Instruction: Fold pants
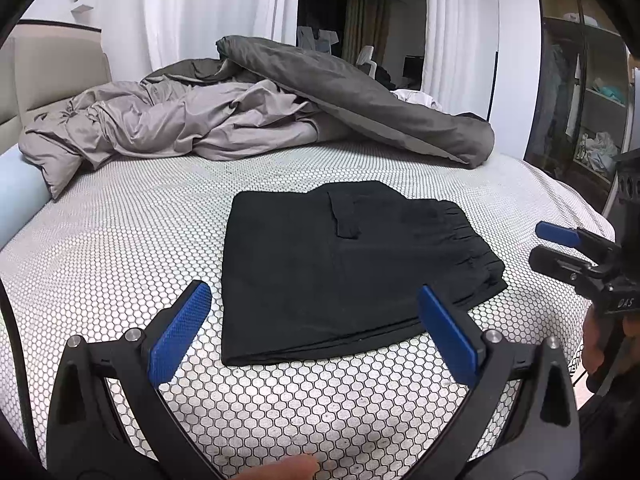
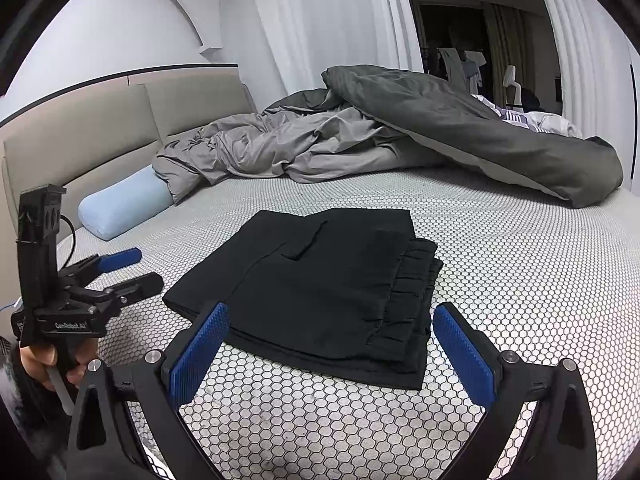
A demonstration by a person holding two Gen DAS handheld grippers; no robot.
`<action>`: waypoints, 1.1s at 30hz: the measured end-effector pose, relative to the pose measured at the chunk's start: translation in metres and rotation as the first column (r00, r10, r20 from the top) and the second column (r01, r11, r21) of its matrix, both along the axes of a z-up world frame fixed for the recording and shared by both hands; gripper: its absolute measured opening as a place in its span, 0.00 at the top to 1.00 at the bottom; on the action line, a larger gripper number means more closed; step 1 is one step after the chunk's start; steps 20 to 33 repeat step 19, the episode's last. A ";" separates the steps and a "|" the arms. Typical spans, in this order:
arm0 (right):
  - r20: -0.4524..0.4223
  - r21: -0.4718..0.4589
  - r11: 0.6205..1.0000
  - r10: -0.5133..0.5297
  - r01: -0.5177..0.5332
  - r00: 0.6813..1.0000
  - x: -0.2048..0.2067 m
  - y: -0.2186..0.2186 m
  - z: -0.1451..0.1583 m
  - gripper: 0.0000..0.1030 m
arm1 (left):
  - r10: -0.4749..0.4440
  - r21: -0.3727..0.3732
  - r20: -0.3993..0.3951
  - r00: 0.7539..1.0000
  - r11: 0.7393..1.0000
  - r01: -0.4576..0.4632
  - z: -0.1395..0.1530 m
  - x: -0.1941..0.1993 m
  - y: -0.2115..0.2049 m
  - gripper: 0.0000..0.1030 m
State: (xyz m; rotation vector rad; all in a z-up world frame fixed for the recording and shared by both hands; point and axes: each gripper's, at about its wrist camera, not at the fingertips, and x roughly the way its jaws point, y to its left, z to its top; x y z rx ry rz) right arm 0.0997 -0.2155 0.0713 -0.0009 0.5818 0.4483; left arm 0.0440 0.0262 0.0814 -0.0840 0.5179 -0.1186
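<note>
Black pants (image 1: 340, 268) lie folded into a flat rectangle on the bed, the gathered waistband at the right end; they also show in the right wrist view (image 2: 320, 292). My left gripper (image 1: 314, 312) is open and empty, held just short of the near edge of the pants. My right gripper (image 2: 332, 332) is open and empty, held just short of the pants' near waistband corner. The right gripper (image 1: 560, 248) also shows at the right edge of the left wrist view, and the left gripper (image 2: 128, 270) at the left of the right wrist view.
The bed has a honeycomb-patterned sheet (image 1: 132, 232). A crumpled grey duvet (image 1: 248, 116) lies across the far side of the bed. A light blue bolster pillow (image 2: 124, 200) rests by the beige headboard (image 2: 80, 140). White curtains and an open wardrobe (image 1: 580, 100) stand behind.
</note>
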 end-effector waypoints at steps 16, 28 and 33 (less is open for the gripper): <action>0.004 -0.015 1.000 0.011 -0.011 1.000 -0.001 0.005 -0.001 0.00 | -0.001 0.017 0.018 1.000 1.000 0.000 0.001 -0.003 0.005 0.01; 0.004 -0.017 1.000 0.009 -0.009 1.000 -0.001 0.007 -0.001 0.00 | -0.003 0.019 0.020 1.000 1.000 0.002 0.001 -0.003 0.006 0.01; 0.004 -0.017 1.000 0.009 -0.009 1.000 -0.001 0.007 -0.001 0.00 | -0.003 0.019 0.020 1.000 1.000 0.002 0.001 -0.003 0.006 0.01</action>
